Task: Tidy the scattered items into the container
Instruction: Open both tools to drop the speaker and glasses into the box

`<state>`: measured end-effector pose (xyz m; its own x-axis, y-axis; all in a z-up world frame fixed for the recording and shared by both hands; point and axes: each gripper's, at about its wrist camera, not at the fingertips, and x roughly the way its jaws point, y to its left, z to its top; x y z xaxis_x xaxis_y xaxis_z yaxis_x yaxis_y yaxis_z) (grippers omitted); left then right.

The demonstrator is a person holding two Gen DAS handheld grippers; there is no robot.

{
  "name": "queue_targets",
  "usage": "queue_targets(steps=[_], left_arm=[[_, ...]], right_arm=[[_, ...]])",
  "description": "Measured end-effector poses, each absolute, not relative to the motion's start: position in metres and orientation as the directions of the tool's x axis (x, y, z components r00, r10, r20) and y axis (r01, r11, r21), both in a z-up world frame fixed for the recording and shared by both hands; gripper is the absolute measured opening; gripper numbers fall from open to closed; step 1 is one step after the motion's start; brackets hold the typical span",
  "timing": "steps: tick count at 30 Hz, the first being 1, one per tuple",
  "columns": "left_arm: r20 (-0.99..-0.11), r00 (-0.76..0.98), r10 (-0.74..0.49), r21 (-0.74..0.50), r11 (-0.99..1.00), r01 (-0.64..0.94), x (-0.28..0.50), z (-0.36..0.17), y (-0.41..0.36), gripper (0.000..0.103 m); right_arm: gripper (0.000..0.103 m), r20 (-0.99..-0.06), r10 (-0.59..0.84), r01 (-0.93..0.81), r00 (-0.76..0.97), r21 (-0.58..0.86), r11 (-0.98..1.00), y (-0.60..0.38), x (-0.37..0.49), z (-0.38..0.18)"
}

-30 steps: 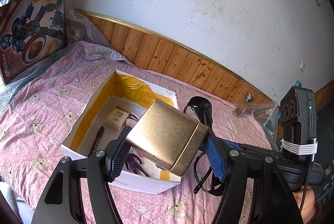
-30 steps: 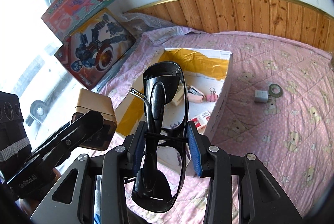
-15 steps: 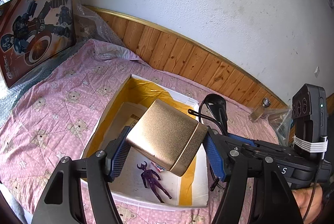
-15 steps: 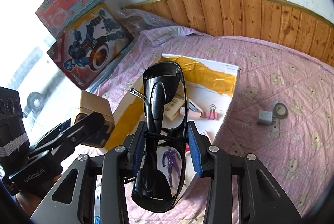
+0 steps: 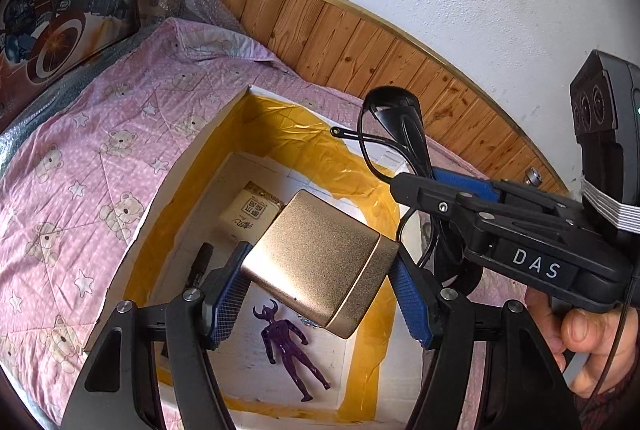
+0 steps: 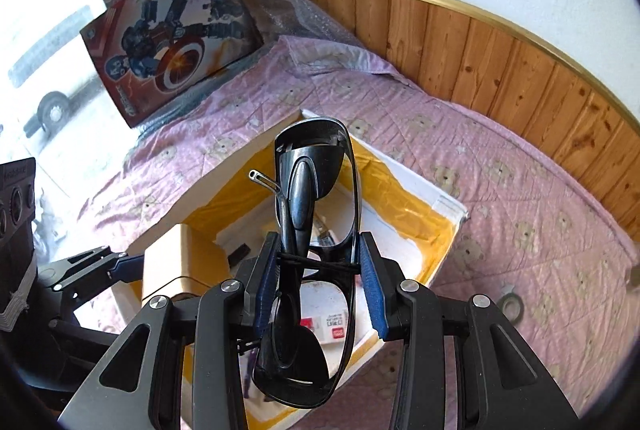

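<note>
The left gripper is clamped on a gold metallic rounded box, its blue ribbed pads pressing the box's two sides, and holds it tilted in the air above the open white cardboard container with yellow tape lining. The right gripper is closed on a pair of folded black sunglasses, held on edge between its blue pads over the same container's near rim; one lens sticks up past the fingertips, the other hangs below them. A person's hand grips the right gripper's handle, cut off at the frame edge. Inside the container lie a purple toy figure, a small beige printed packet and a black pen-like object partly hidden behind the left pad. The container sits on a pink bear-print quilt. A dark ring-shaped item on the quilt is too blurred to identify
</note>
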<state>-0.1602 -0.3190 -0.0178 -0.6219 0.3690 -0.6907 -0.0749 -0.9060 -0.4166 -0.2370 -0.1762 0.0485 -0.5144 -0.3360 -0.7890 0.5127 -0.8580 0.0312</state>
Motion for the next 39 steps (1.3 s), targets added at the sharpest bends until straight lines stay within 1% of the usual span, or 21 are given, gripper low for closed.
queue_targets(steps=[6, 13, 17, 19, 22, 27, 31, 34, 39], left_arm=[[-0.733, -0.572, 0.368, -0.434, -0.9, -0.023, -0.181, -0.036, -0.317, 0.068], [-0.762, -0.525, 0.38, -0.463, -0.886, 0.032, -0.198, -0.055, -0.322, 0.068], [-0.778, -0.495, 0.386, -0.468, -0.883, 0.048, -0.208, -0.065, -0.319, 0.069], [-0.786, -0.486, 0.382, -0.469, -0.881, 0.067, -0.211, -0.069, -0.32, 0.069], [-0.782, -0.485, 0.391, -0.484, -0.872, 0.076, -0.212, -0.072, -0.321, 0.069], [-0.776, -0.496, 0.391, -0.485, -0.872, 0.071, -0.211, -0.068, -0.322, 0.07], [-0.768, -0.504, 0.396, -0.491, -0.869, 0.065, -0.21, -0.061, -0.32, 0.07], [-0.772, -0.503, 0.389, -0.479, -0.876, 0.058, -0.212, -0.06, -0.32, 0.07], [-0.78, -0.499, 0.378, -0.456, -0.889, 0.039, -0.204, -0.057, -0.312, 0.07]], right_arm=[[0.04, -0.823, -0.276, 0.625, -0.497, -0.119, -0.771, -0.201, -0.266, 0.03], [0.04, -0.857, -0.206, 0.728, -0.472, -0.248, -0.639, -0.224, -0.29, -0.006], [0.042, -0.858, -0.155, 0.749, -0.49, -0.324, -0.578, -0.231, -0.296, -0.029], [0.044, -0.857, -0.133, 0.738, -0.498, -0.338, -0.584, -0.228, -0.301, -0.037], [0.047, -0.868, -0.143, 0.72, -0.475, -0.29, -0.63, -0.218, -0.31, -0.039], [0.047, -0.877, -0.172, 0.68, -0.448, -0.209, -0.703, -0.202, -0.32, -0.033], [0.047, -0.887, -0.245, 0.641, -0.392, -0.072, -0.764, -0.187, -0.327, -0.023], [0.047, -0.885, -0.288, 0.62, -0.366, -0.001, -0.785, -0.178, -0.328, -0.017], [0.047, -0.885, -0.314, 0.599, -0.344, 0.05, -0.799, -0.171, -0.32, -0.012]])
